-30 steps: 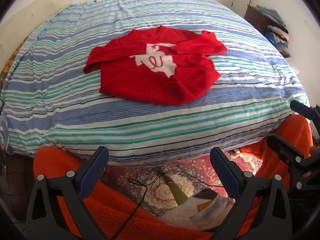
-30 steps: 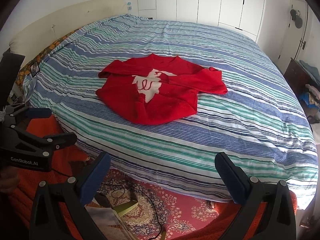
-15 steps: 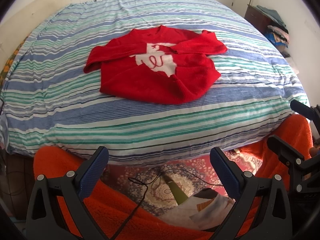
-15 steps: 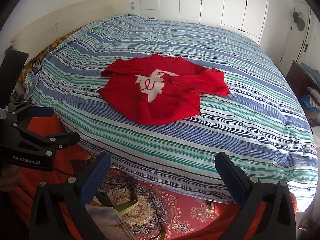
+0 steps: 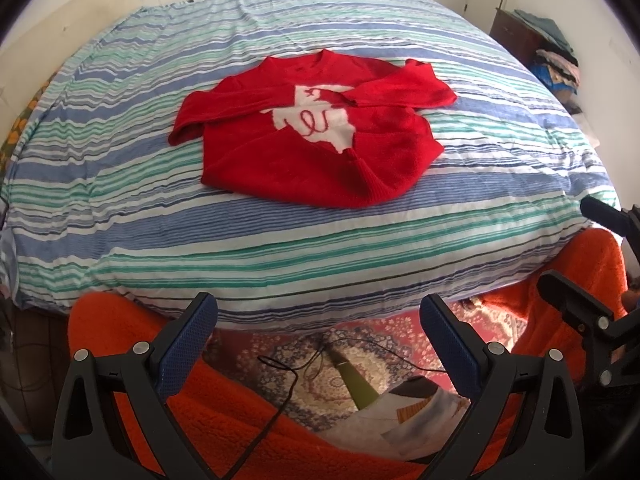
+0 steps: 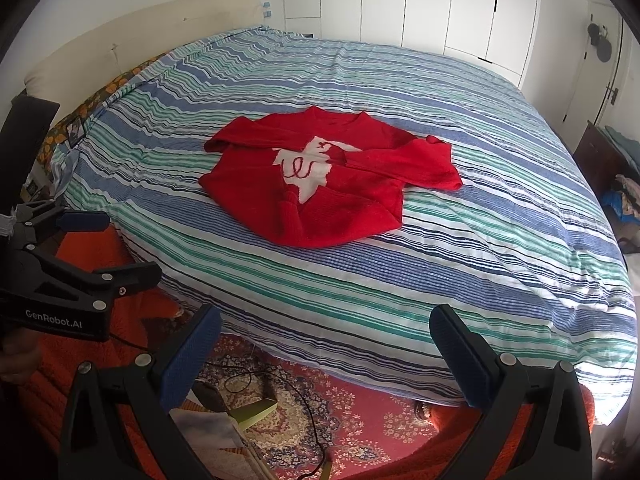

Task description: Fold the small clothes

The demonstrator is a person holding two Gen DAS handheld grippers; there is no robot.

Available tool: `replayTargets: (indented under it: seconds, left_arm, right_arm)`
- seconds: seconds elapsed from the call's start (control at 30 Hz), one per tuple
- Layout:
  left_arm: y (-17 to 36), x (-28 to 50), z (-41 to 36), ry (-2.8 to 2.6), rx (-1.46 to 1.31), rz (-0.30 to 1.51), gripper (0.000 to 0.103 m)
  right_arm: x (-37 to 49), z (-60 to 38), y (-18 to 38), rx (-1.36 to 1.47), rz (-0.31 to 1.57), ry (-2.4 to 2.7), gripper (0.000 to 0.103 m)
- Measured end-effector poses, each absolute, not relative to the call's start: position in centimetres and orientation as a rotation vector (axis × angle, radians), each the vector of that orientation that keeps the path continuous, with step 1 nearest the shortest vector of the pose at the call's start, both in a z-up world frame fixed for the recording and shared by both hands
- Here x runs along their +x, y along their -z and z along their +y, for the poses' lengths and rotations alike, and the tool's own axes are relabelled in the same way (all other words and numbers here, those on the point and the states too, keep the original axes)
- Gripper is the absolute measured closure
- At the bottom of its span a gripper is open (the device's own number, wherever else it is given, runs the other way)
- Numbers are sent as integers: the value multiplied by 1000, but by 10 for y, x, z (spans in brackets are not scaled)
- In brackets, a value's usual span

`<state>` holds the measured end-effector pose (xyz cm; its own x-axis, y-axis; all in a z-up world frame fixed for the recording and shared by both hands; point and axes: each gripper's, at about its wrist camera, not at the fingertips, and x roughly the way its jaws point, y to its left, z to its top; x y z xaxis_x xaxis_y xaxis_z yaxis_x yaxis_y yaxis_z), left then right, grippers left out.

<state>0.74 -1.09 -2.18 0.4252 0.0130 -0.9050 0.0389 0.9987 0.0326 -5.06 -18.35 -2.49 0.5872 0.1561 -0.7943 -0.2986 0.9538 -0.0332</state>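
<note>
Lying flat near the middle of the bed [image 5: 120,168], a red sweater [image 5: 280,160] is showing its front, with a white patch [image 5: 316,122] on the chest carrying a red squiggle. In the right wrist view the same sweater [image 6: 340,204] is sitting on the striped bedspread [image 6: 480,264], well apart from both tools. Both sleeves are lying folded in across the chest: one sleeve [image 5: 224,108] is crossing from the headboard side of the bed, the other sleeve [image 5: 404,88] is crossing from the side of the bed nearer the dresser [image 5: 516,36]. The hem nearest the foot of the bed is bunching a little, with a ribbed cuff poking out there.

Left gripper [image 5: 318,344] is hovering off the foot of the bed, its blue-padded jaws spread wide and holding nothing. Right gripper [image 6: 326,350] is hanging off the foot of the bed too, jaws wide apart and holding nothing. Neither one is touching the bedspread or the sweater.

Below the foot of the bed a patterned rug [image 6: 360,420] is showing, with a thin black cable [image 5: 292,384] trailing over it. Orange fleece [image 5: 132,328] is filling the space by the grippers. White wardrobe doors [image 6: 440,4] are standing beyond the far side of the bed.
</note>
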Motion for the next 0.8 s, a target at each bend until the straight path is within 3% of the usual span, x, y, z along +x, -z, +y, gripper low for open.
replayTargets:
  seconds: [0.23,0.33,0.37,0.43,0.47,0.6,0.67,0.73,0.8]
  left_arm:
    - [14,16,27,-103,-19,1090,2]
    - [14,12,33,-112,-38,1093,2]
    - [14,10,34,-122,-33,1091,2]
    - [15,6,38,-149,-28,1090,2]
    - [17,4,41,-160,-33,1093,2]
    - [28,0,58,-207,-74,1132,2]
    - [33,-2,65,-227,-74,1148,2]
    - [36,-4,70,-250,-69,1154,2]
    - [40,-5,76,-265,-75,1160,2]
  right_arm:
    - [18,-197,9,-308,755,-295,0]
    - [88,-188,42,-369,862,-449,1]
    - [112,-183,59,-374,936,-508,2]
    - [154,-170,92,-394,1064,-575,21]
    - [170,-163,106,-419,1097,-585,25]
    - [214,-137,149,-465,1194,-651,28]
    - [226,-134,173,-422,1313,-701,47]
    - [221,-135,173,-430,1333,-736,91]
    - [198,-145,146,-393,1279,-826,96]
